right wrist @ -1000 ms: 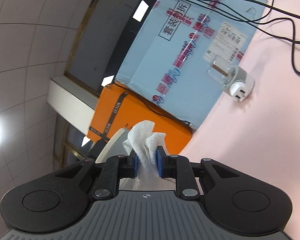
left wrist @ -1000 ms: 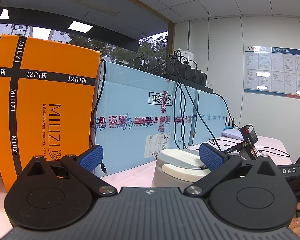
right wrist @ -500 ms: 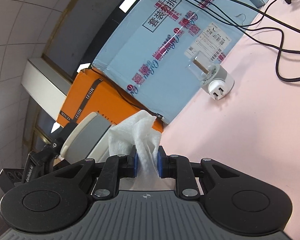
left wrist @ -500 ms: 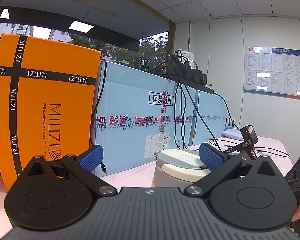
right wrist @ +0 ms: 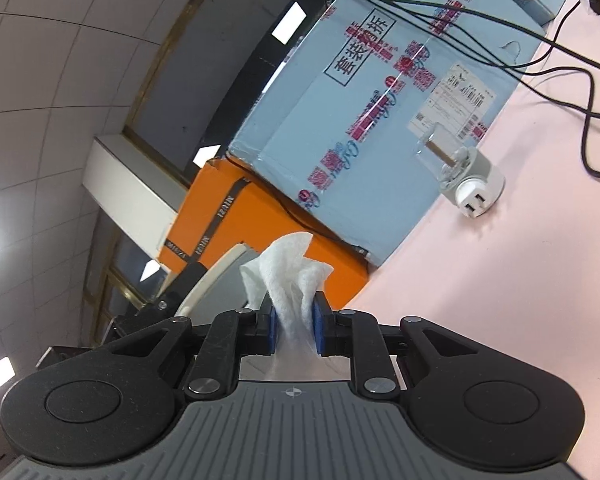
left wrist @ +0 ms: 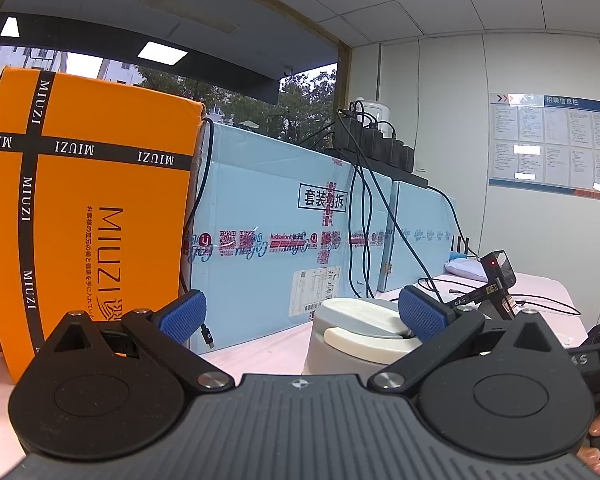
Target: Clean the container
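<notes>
The right gripper (right wrist: 294, 326) pinches a crumpled white paper wipe (right wrist: 290, 276) between its blue pads, right beside the grey round container with a cream lid (right wrist: 216, 276). The left gripper (left wrist: 302, 314) is spread wide, and that container (left wrist: 360, 334) sits on the pink table (left wrist: 260, 352) between its fingers, close to the right one. Behind stand an orange cardboard box (left wrist: 88, 216) and a light blue cardboard box (left wrist: 284, 232).
</notes>
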The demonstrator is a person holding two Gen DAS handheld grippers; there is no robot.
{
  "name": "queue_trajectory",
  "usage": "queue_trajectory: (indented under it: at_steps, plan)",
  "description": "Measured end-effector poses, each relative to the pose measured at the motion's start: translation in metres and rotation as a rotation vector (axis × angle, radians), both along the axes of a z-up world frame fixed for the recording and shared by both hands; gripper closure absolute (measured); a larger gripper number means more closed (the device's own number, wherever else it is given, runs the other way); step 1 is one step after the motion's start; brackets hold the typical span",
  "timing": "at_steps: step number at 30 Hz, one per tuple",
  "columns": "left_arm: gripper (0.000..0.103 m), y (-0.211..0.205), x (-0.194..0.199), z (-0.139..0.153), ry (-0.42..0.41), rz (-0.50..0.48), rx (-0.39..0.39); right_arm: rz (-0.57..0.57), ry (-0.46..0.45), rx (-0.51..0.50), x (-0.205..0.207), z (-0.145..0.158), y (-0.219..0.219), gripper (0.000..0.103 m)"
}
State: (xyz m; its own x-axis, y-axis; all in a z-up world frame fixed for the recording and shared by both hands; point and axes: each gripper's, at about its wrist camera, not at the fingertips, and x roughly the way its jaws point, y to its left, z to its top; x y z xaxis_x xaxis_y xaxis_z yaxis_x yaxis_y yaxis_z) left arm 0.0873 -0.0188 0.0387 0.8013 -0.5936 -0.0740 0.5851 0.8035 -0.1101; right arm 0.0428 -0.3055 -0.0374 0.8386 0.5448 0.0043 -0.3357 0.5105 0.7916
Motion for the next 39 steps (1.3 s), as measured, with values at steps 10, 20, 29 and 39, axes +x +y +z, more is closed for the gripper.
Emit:
queue_trajectory:
  at_steps: [10, 20, 29, 39]
  plan:
    - [0.0, 0.0, -0.001, 0.0, -0.001, -0.001, 0.0, -0.033, 0.063, -0.064, 0.003, -0.003, 0.003, 0.086]
    - [0.0, 0.0, 0.0, 0.0, -0.001, -0.002, 0.0, 0.045, -0.059, 0.055, -0.005, 0.001, -0.002, 0.087]
    - [0.0, 0.0, -0.001, -0.001, -0.001, -0.003, 0.0, 0.082, -0.065, 0.081, -0.005, 0.001, -0.003, 0.076]
    - [0.0, -0.001, -0.003, 0.0, 0.0, -0.001, -0.002, 0.075, -0.091, 0.033, -0.005, 0.003, 0.004, 0.075]
